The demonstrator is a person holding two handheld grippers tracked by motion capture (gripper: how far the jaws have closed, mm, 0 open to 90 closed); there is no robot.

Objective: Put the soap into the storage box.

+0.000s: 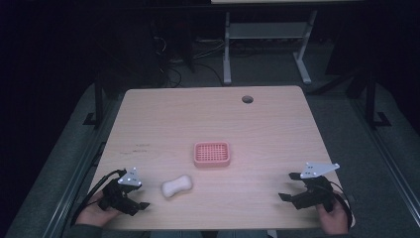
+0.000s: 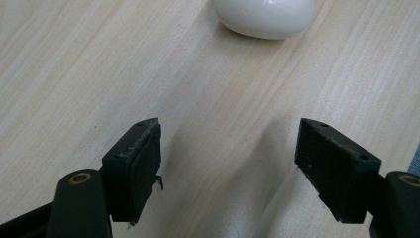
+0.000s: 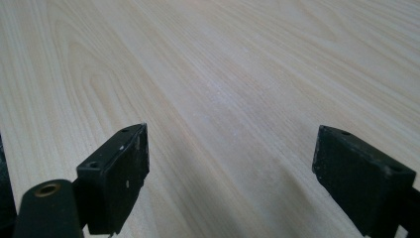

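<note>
Nearest the camera, bottom edge of the high view: two hands on the grippers, left gripper (image 1: 141, 205) at lower left, right gripper (image 1: 286, 186) at lower right. Both rest low over the bench (image 1: 277, 124), well apart from each other.

Bench: pale wood-grain laminate, rounded corners, smooth and matt, with a round cable hole (image 1: 247, 99) near the far edge, upper centre of frame. Bare surface around the right gripper.

Soap dish (image 1: 212, 153): pink, rectangular with rounded corners, ribbed or gridded floor, looks like moulded plastic. It sits at centre frame, empty.

Soap bar (image 1: 177, 186): white, smooth, glossy, slightly waisted like a peanut. It lies on the bench at lower centre-left, just below and left of the dish, apart from it, and just right of the left gripper. In the left gripper view the bar (image 2: 265, 17) sits at the top edge, ahead of the fingers and a little right of their midline.

Fingers: left pair (image 2: 133, 163) spread wide, nothing between them. Right pair (image 3: 116, 173) also spread wide over bare wood. Pads are black, blocky, with a rubbery matt face.

Step in hand, as judged: approach to the bar, grasp not yet made. The next move calls for the left gripper to advance and shift slightly right so the bar lies between the pads, then close across its narrow waist. The glossy, rounded surface may slip; a centred, firm grip is advisable.
</note>
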